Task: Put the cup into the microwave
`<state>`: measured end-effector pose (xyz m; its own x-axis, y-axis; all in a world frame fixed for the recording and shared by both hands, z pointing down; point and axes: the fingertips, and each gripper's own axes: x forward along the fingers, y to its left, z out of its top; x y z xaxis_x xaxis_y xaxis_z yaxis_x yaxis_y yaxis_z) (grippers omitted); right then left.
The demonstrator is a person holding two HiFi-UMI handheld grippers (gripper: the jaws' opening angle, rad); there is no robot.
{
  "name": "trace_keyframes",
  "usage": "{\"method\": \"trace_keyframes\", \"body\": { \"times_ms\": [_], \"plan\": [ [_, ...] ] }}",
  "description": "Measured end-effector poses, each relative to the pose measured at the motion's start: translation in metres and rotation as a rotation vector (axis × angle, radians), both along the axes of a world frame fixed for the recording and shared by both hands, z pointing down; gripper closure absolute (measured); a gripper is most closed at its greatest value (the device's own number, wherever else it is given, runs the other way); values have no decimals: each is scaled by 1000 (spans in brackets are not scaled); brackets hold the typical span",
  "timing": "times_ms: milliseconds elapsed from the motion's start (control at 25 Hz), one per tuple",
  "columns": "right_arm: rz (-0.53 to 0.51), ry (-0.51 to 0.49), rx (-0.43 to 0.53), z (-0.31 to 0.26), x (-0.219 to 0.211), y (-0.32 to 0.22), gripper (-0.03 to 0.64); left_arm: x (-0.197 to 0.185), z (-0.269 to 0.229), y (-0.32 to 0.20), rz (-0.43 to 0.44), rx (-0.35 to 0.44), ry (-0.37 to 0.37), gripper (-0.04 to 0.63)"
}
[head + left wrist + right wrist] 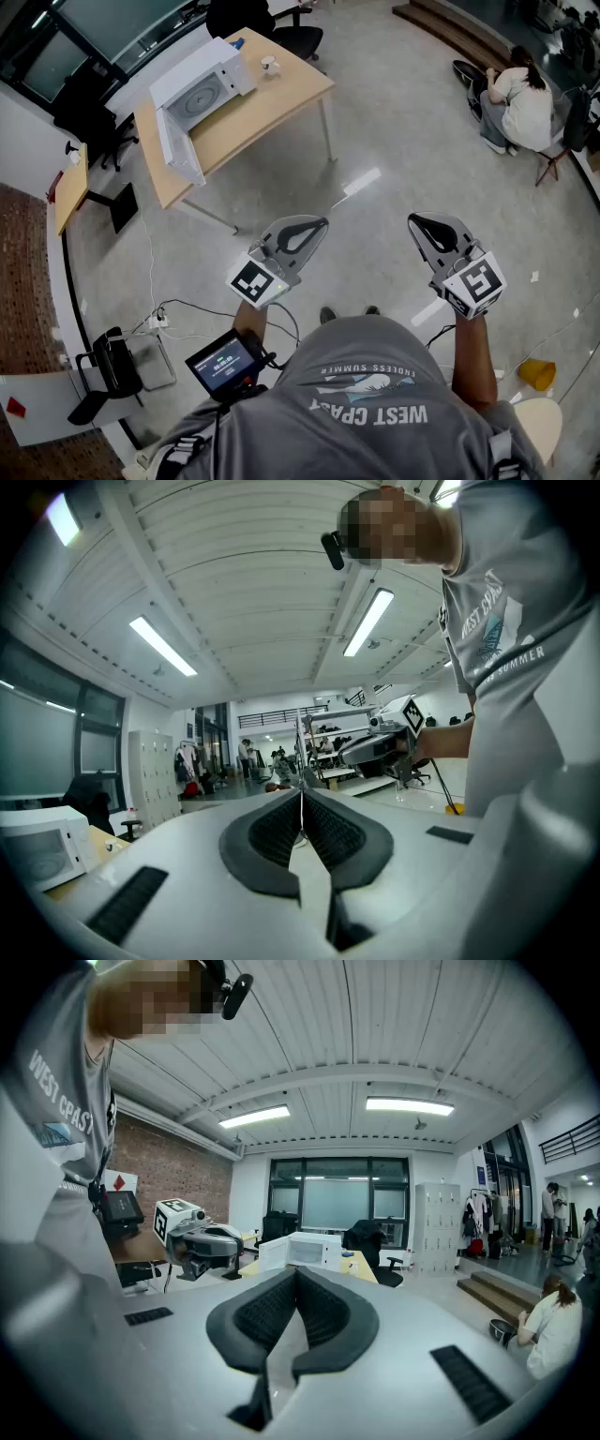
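A small white cup [270, 66] stands on the wooden table [281, 103], to the right of the white microwave [202, 84]. The microwave's door [178, 145] hangs open at the table's front edge. Both grippers are held over the floor, well short of the table. My left gripper [317, 225] is shut with nothing in it; its pads meet in a thin line [302, 803]. My right gripper [419, 225] is also shut and empty [295, 1279]. In the right gripper view the microwave [309, 1249] shows far ahead, with the left gripper [202, 1239] to its left.
A black office chair [291, 33] stands behind the table. A person [520, 103] sits on the floor at the far right by steps. Cables and a power strip [159, 321] lie on the floor at left. A yellow object [537, 373] lies at right.
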<state>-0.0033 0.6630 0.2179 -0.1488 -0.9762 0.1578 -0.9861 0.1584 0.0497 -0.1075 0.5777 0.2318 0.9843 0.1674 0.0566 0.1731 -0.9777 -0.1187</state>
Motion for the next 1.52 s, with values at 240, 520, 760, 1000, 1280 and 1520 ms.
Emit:
{"method": "trace_keyframes", "body": {
  "times_ms": [240, 520, 760, 1000, 1280, 1520],
  "plan": [
    [-14, 14, -1, 4, 2, 1, 598, -2, 4, 1, -9, -4, -4, 572],
    [-11, -15, 15, 4, 10, 1, 597, 2, 6, 0, -16, -2, -11, 572],
    [-9, -35, 35, 6, 26, 11, 595, 15, 9, 10, -33, -2, -30, 572],
    [-28, -39, 59, 6, 35, 17, 595, 21, 12, 20, -56, 18, -34, 572],
    [-67, -24, 69, 4, 56, 25, 595, 32, 8, 32, -103, 33, -27, 572],
    [-91, -39, 57, 4, 56, 3, 595, 29, 5, 14, -136, 22, -43, 572]
  ]
}}
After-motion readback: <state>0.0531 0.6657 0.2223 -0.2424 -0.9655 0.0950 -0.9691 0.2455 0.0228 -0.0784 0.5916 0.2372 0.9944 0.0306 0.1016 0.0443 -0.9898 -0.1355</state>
